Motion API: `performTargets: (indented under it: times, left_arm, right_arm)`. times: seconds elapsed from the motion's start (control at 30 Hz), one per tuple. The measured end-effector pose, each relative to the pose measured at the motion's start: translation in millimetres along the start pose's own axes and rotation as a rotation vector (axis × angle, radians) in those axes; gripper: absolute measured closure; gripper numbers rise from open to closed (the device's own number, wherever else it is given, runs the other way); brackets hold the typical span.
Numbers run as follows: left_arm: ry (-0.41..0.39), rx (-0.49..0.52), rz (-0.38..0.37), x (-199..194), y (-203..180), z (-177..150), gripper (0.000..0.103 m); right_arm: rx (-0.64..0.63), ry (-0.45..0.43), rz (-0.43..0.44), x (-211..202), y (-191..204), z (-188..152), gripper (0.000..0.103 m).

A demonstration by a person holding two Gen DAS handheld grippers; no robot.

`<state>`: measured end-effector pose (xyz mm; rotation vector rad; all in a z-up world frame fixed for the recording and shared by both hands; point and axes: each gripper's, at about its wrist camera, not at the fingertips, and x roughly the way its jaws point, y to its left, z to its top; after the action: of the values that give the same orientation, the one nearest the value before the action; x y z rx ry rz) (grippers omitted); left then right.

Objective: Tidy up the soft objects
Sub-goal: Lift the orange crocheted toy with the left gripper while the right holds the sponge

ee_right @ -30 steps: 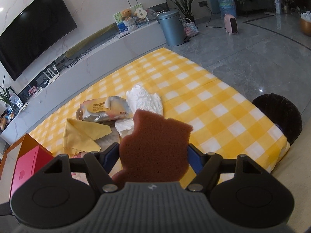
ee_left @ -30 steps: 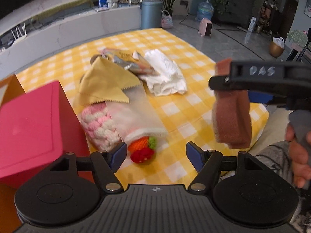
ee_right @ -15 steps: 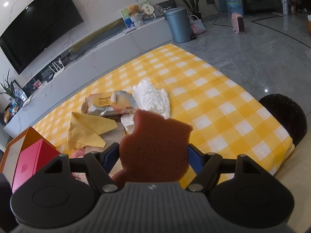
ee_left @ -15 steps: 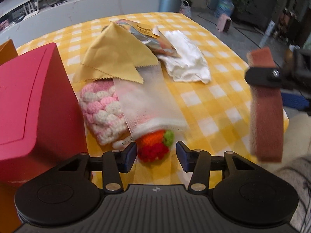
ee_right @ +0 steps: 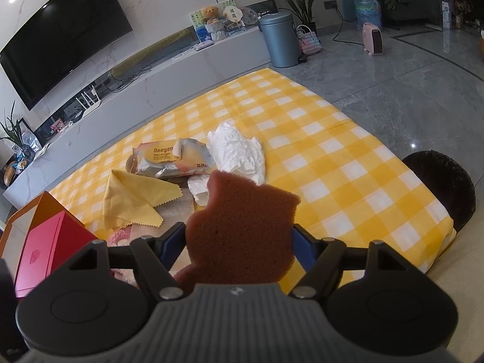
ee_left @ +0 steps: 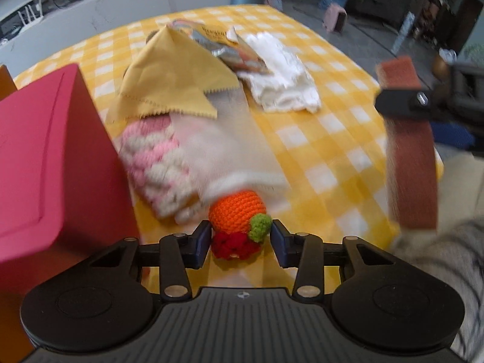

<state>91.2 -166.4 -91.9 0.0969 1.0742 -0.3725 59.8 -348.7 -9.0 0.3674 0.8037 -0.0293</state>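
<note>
My left gripper (ee_left: pixel 241 242) is partly open around a crocheted toy with orange, red and green parts (ee_left: pixel 237 215) on the yellow checked tablecloth (ee_left: pixel 326 139); its pads stand just beside the toy, and contact is unclear. Behind it lie a pink-and-white knitted piece (ee_left: pixel 154 163), a sheer white cloth (ee_left: pixel 227 151), a yellow cloth (ee_left: pixel 172 75), a wipes pack (ee_left: pixel 230 51) and a white cloth (ee_left: pixel 281 75). My right gripper (ee_right: pixel 239 236) is shut on a brown sponge (ee_right: pixel 242 233), held above the table's right edge; the sponge also shows in the left wrist view (ee_left: pixel 408 157).
A red box (ee_left: pixel 45 151) stands at the left beside the toy, with an orange box (ee_right: pixel 39 208) around it. A dark round stool (ee_right: pixel 441 187) sits past the table's right edge. A low TV bench (ee_right: pixel 181 69) and a bin (ee_right: pixel 279 39) are behind.
My left gripper has moved down and forward to the crocheted toy, and its jaws have narrowed around it. The right gripper with the sponge has barely moved.
</note>
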Motion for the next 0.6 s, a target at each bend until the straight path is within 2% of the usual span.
performTargets:
  times: [0.13,0.2,0.3,0.47,0.6]
  left_arm:
    - [0.032,0.023,-0.070,-17,10,-14,0.055]
    - [0.048,0.042,-0.081,-22,14,-21,0.054]
    - [0.054,0.068,-0.052,-24,16,-28,0.053]
    - [0.061,0.135,0.013,-12,6,-31,0.033]
    - [0.040,0.156,0.043,-5,-2,-30,0.032]
  right_arm:
    - [-0.006,0.004,-0.003,0,1,0,0.030]
    - [-0.010,0.005,-0.004,1,2,0,0.030]
    - [-0.015,0.008,-0.006,1,3,-1,0.030]
    - [-0.020,0.013,-0.010,3,4,-1,0.030]
    - [-0.022,0.019,-0.012,4,5,-1,0.030]
